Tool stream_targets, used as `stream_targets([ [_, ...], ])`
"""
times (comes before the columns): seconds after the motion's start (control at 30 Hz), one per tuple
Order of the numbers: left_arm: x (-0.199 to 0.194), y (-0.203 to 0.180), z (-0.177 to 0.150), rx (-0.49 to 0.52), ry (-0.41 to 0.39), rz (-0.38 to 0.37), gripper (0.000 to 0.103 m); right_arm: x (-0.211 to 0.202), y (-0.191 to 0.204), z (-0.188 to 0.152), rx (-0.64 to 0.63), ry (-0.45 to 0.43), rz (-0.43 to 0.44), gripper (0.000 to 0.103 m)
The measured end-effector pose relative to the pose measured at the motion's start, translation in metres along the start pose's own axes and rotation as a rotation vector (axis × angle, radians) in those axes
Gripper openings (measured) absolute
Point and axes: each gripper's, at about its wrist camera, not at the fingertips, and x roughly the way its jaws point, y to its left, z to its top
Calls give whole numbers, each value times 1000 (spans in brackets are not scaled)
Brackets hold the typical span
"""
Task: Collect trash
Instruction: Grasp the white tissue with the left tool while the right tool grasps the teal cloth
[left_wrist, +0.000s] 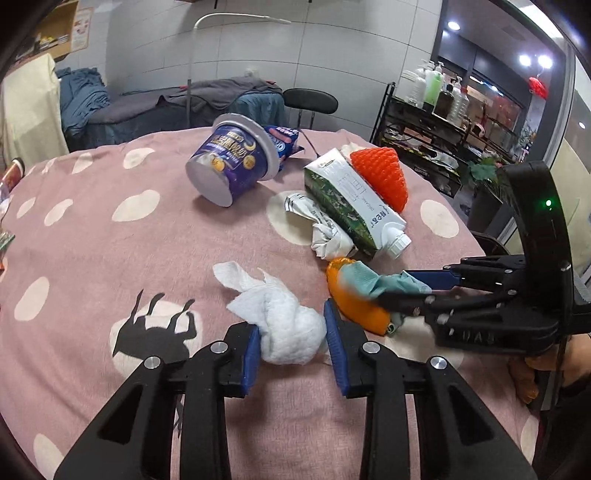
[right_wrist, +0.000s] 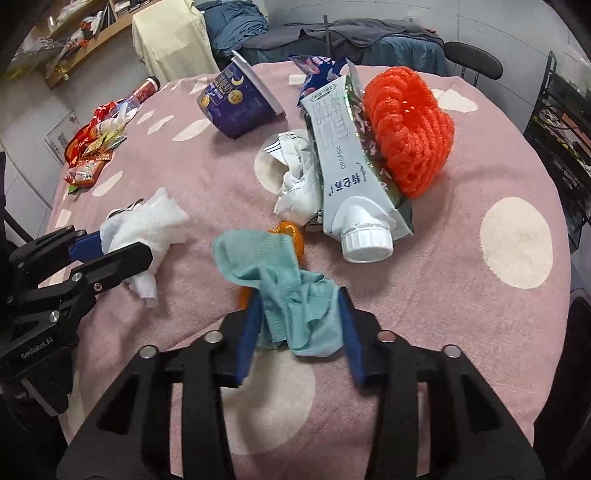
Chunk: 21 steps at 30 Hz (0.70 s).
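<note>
My left gripper (left_wrist: 293, 334) is shut on a crumpled white tissue (left_wrist: 284, 325), low over the pink spotted tablecloth (left_wrist: 110, 258); the same tissue shows in the right wrist view (right_wrist: 147, 229). My right gripper (right_wrist: 299, 317) is shut on a teal crumpled napkin (right_wrist: 291, 288), which lies over an orange object (right_wrist: 291, 240); the napkin also shows in the left wrist view (left_wrist: 373, 280). Further back lie a green-and-white carton (right_wrist: 347, 162), a crumpled white wrapper (right_wrist: 295, 177), a tipped blue cup (right_wrist: 236, 99) and a blue snack bag (right_wrist: 317, 70).
A red knitted strawberry (right_wrist: 406, 129) rests against the carton. Red snack wrappers (right_wrist: 92, 147) and a bottle (right_wrist: 144, 90) lie at the table's far left. A black stool (left_wrist: 310, 101) and a rack of bottles (left_wrist: 443, 110) stand beyond the table.
</note>
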Motion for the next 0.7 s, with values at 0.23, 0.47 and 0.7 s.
stream_targets([
  [0.23,-6,-7,0,-22,-27,-9,32,-31,-9,-12,53,-184,-5,21],
  [0.47,-20,-26,-4,-24,-77,-36,32,-79,-9,-27,78,-413,-72,20],
  [0.7,-29,-61,-5,27,-111,-82,32,-113,-23,-46,141,-484,-103,20],
])
